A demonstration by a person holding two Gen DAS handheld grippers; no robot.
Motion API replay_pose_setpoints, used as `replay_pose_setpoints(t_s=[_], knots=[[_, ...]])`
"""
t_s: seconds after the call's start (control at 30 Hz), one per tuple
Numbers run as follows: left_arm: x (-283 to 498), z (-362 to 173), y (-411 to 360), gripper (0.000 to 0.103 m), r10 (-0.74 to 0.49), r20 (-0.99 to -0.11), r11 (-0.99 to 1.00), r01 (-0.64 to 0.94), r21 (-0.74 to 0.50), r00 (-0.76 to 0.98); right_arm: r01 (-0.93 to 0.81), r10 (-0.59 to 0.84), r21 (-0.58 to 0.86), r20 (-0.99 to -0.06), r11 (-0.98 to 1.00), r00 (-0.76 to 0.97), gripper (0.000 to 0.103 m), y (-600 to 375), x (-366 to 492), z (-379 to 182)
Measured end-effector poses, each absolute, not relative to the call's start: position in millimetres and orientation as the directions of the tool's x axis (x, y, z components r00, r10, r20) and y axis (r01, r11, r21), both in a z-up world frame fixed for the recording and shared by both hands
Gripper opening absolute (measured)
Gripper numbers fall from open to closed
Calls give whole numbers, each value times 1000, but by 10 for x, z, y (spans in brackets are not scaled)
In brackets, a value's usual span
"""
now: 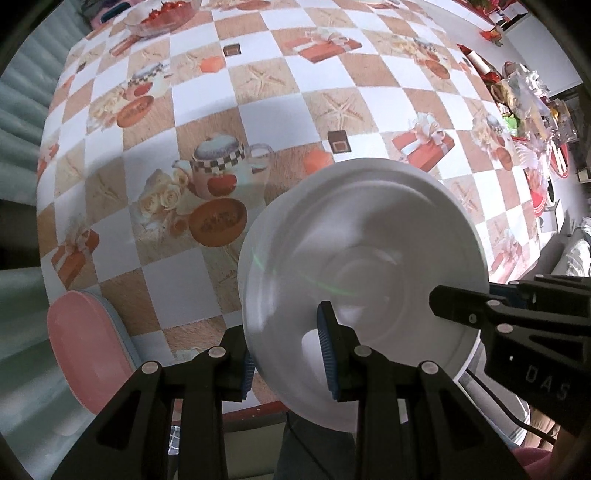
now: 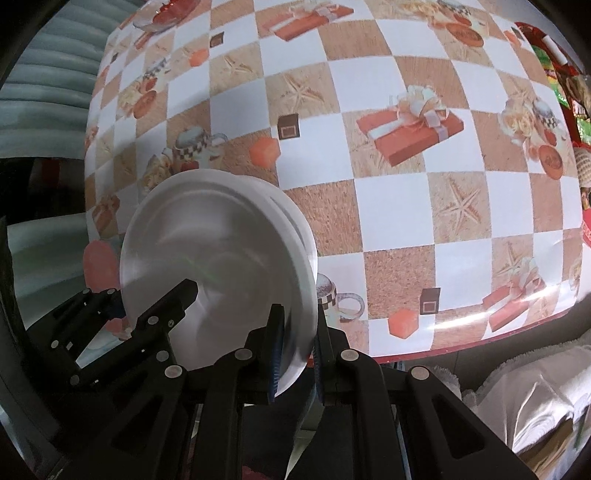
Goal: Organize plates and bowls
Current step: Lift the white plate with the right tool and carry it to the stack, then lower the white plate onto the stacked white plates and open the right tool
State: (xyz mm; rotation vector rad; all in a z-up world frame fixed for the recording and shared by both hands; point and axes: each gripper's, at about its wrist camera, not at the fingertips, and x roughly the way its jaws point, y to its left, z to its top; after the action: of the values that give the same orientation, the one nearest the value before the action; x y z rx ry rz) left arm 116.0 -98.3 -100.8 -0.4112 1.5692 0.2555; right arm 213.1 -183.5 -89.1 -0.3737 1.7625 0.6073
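A stack of nested white bowls (image 1: 362, 258) hangs over the near part of the checked tablecloth (image 1: 266, 110), held from two sides. My left gripper (image 1: 286, 354) is shut on the stack's near rim, with one blue pad inside the top bowl and one outside. My right gripper (image 1: 454, 302) reaches in from the right onto the opposite rim. In the right wrist view the bowls (image 2: 221, 251) show several rims, and my right gripper (image 2: 297, 354) is shut on their edge. My left gripper (image 2: 146, 299) grips the far side there. A pink plate (image 1: 88, 343) lies at the table's near left corner.
A glass bowl of red items (image 1: 162, 14) stands at the far left of the table. Packets and clutter (image 1: 524, 103) crowd the right end. The table's red edge (image 2: 480, 343) runs close below the bowls. A white blanket (image 2: 535, 398) lies beyond it.
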Motion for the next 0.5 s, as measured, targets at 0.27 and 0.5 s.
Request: replay_pose_setpoints(t_s=[0.27, 0.5], knots=[[1128, -1081, -1043, 69, -90, -996, 920, -386, -74, -25, -570, 49, 205, -960, 796, -277, 15, -1798, 2097, -969], [1096, -964, -989, 98, -70, -998, 918, -392, -66, 5, -575, 46, 194, -964, 795, -262, 20, -1797, 2174, -905]])
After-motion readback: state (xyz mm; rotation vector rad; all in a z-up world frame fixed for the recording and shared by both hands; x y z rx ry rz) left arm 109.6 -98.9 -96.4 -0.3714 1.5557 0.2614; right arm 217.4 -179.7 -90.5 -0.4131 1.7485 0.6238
